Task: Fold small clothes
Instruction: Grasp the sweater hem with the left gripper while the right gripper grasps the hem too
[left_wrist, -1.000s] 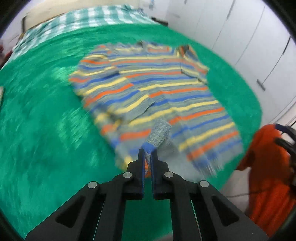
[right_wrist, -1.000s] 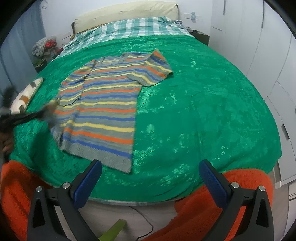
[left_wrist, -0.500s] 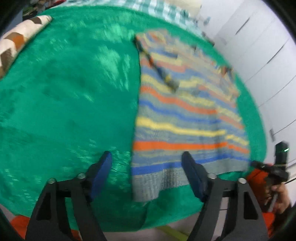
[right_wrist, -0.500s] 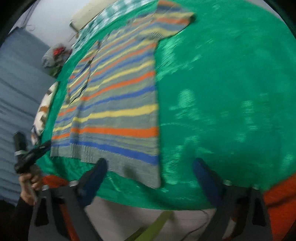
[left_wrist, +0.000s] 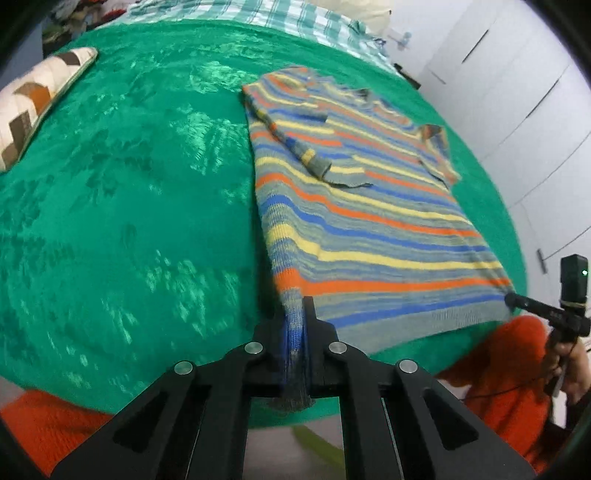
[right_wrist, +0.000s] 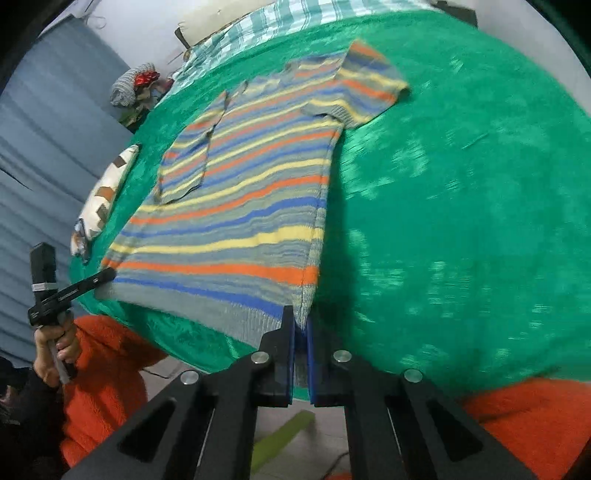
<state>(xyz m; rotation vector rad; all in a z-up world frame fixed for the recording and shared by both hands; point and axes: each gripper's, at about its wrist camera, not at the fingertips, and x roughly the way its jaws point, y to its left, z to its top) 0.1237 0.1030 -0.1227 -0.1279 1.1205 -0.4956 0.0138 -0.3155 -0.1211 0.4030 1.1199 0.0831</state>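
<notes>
A striped knit sweater (left_wrist: 369, 206) in grey, blue, yellow and orange lies flat on the green bedspread (left_wrist: 129, 184), its left sleeve folded over the chest. My left gripper (left_wrist: 295, 332) is shut on the sweater's near left hem corner. My right gripper (right_wrist: 301, 328) is shut on the near right hem corner of the sweater (right_wrist: 240, 206). Each gripper shows in the other's view: the right gripper (left_wrist: 517, 302) at the hem's far end, the left gripper (right_wrist: 107, 275) likewise.
A patterned pillow (left_wrist: 33, 107) lies at the bed's left side. A checked blanket (left_wrist: 258, 14) covers the head end. White wardrobe doors (left_wrist: 517, 92) stand to the right. The person's orange sleeves (right_wrist: 103, 362) are at the bed's near edge.
The left gripper let go of the sleeve, now folded over the chest. Both grippers moved to the bottom hem, open half a second ago, and have now closed on its two corners.
</notes>
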